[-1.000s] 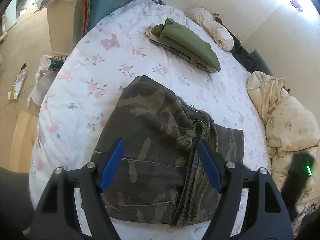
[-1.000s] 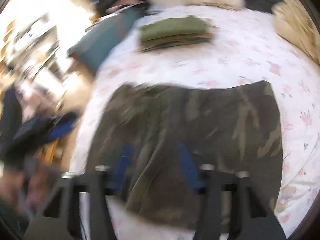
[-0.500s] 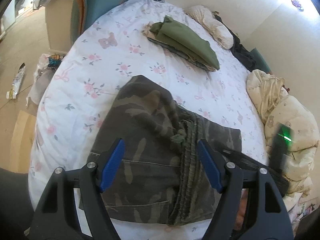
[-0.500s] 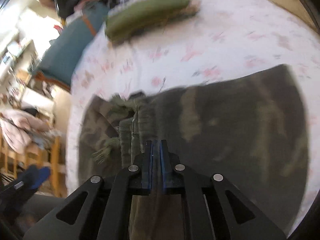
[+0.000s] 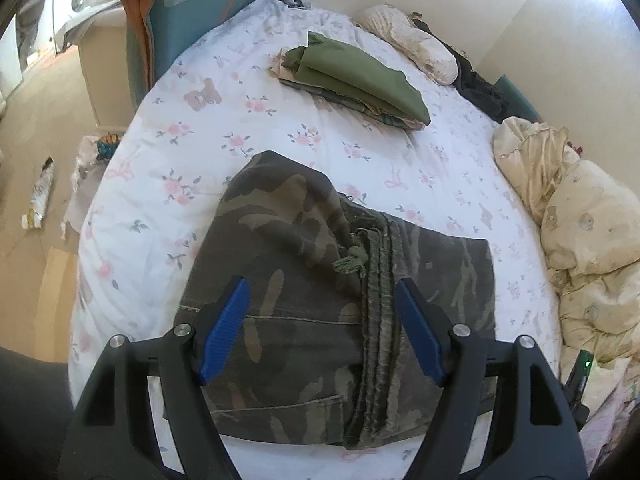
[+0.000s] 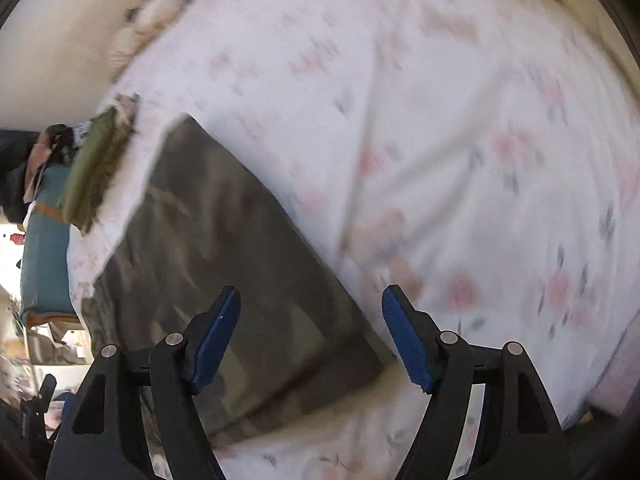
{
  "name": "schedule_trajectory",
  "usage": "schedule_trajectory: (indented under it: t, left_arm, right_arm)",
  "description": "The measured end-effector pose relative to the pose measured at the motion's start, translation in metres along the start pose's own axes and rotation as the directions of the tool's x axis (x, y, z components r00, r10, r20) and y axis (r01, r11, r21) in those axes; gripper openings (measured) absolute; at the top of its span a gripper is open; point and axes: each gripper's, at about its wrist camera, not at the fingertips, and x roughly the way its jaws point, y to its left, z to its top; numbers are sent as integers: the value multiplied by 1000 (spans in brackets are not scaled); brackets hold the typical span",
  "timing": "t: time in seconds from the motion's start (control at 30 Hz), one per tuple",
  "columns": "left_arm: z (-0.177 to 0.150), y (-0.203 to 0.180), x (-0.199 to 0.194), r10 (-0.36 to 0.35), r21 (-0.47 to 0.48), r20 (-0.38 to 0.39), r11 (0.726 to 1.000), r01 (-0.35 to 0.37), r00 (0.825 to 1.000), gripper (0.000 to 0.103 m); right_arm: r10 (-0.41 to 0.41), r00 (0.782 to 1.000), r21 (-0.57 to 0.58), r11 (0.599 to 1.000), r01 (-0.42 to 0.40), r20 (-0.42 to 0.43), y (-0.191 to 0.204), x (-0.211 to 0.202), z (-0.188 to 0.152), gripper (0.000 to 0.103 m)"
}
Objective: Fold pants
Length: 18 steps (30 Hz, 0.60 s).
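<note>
Right hand-held gripper (image 6: 311, 330) spread wide over folded camouflage pants (image 6: 224, 280), floral bedsheet (image 6: 460, 140) beneath, blurred

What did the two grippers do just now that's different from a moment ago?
The right gripper, shut half a second ago over the camouflage pants, has opened and swung toward their corner. The left gripper stayed open over the pants. The folded pants and the stack of folded clothes stayed put on the bed.
</note>
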Motion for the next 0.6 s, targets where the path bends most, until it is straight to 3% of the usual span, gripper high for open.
schedule_trajectory:
  t: [0.1,0.13,0.3,0.37,0.43,0.53,0.6]
  left_arm:
    - [-1,1,0,11,11,6,1000,-11,1000,72]
    - [-1,1,1,12,13,6,1000,-12,1000,72]
    - [-6,-1,3,9,25,5,1000,-9,1000,72]
    - [-7,-2,3,13,41,14,999,-14,1000,72]
    - [-8,-4,2,18,57,23,998,-20,1000,72]
    - [-9,-5,2,14,78,12,997,-15,1000,72]
    - [-8,-8,3,4,98,-15,995,-2,1000,72]
  right_arm:
    - [17,997,13,1000,-17,-77,-2,17,-10,74]
    - [-28,996,-13,1000,27,-84,0,23,-13,74]
    - [-37,999,-27,999,36,-38,8,27,-17,72]
    - [-27,999,-55,998,26,-19,14,26,-18,31]
    - [23,1000,-78,997,-23,0,24,17,-18,17]
    - [75,994,-173,983,-61,79,53,-4,-25,14]
    - [158,978,-256,959,-120,135,74,-27,-34,14]
